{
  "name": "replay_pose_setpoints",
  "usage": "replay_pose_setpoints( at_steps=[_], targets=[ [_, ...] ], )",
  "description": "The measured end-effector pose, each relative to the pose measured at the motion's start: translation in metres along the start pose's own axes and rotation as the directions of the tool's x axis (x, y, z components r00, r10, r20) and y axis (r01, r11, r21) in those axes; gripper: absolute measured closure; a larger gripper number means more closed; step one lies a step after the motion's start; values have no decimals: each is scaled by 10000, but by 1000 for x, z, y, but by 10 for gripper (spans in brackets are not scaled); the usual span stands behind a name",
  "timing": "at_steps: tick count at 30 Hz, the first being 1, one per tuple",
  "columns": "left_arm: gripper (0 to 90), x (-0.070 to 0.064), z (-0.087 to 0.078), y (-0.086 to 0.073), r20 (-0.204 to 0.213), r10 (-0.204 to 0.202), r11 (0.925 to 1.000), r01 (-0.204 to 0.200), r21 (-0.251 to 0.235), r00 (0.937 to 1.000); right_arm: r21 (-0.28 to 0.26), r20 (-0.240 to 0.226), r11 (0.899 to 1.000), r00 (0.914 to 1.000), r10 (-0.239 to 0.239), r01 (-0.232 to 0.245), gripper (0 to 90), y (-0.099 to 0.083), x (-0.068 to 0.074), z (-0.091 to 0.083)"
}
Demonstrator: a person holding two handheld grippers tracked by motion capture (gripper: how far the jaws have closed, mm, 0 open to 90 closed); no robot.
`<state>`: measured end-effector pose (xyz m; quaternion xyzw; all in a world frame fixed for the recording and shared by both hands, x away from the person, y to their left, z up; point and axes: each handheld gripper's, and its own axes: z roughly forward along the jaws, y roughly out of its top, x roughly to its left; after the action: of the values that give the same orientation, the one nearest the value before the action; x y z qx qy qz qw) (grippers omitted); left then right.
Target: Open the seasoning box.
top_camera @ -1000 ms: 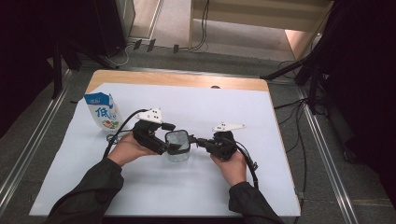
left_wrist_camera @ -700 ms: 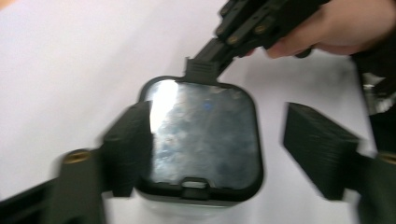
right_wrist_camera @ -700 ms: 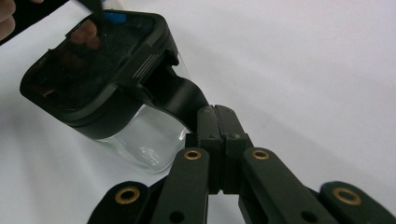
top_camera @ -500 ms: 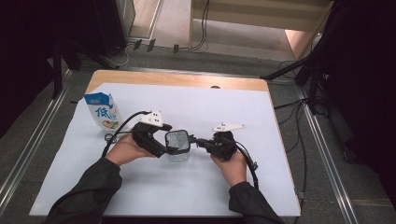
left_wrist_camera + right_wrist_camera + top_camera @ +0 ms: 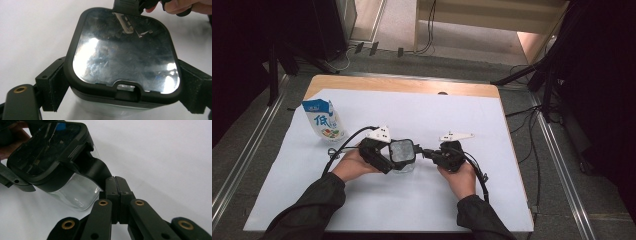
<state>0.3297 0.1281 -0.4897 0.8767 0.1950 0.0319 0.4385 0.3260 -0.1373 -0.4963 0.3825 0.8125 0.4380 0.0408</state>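
While both hands rest near the front middle of the white-covered worktop (image 5: pixel 422 115), the two grippers meet at a small clear box (image 5: pixel 402 155) with a black-framed lid (image 5: pixel 125 53). The box sits on the worktop between the hands, roughly at the centre from left to right and closer to the person than to the far edge.

The left gripper (image 5: pixel 379 152) comes in from the left, and its jaws stand apart on either side of the box, pressed against its walls just under the lid; in the left gripper view the black pads (image 5: pixel 53 83) show at both flanks of the box. The right gripper (image 5: pixel 432 154) reaches in from the right with its jaws drawn together on a black tab (image 5: pixel 96 171) that sticks out from the edge of the lid. In the right gripper view the lid looks tilted, with the clear wall (image 5: pixel 78 192) of the box showing beneath it.

The lid has a glossy see-through panel that throws back bright glare, so what is in the box cannot be told from above. Through the clear side wall nothing definite can be made out either.

A small milk carton (image 5: pixel 324 120), white and blue with printed pictures near its base, stands upright toward the left rear of the worktop, well apart from the box and the hands. Its top is folded into a peak, and its contents cannot be seen.
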Motion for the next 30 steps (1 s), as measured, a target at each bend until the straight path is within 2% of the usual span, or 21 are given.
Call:
replay_pose_setpoints(
  at_steps=[5,6,19,25,30],
  targets=[
    [138,-1,-1,1,-28,-29,10000,29,51,10000,61,14,10000,10000,-32,31,900,-1,1,1],
    [140,-2,-2,2,-47,85,9998,-84,178,10000,51,17,10000,10000,-19,19,900,-1,1,1],
    [147,-3,-4,4,-47,151,9997,-150,177,9999,60,49,9999,9999,-127,127,900,0,2,2],
    [134,-4,-4,4,80,24,9998,-25,190,10000,113,72,9998,9998,-176,175,900,0,3,1],
    [136,-5,-4,4,-18,82,9998,-82,166,10000,125,90,9998,9998,-168,167,900,0,3,1]
  ],
)
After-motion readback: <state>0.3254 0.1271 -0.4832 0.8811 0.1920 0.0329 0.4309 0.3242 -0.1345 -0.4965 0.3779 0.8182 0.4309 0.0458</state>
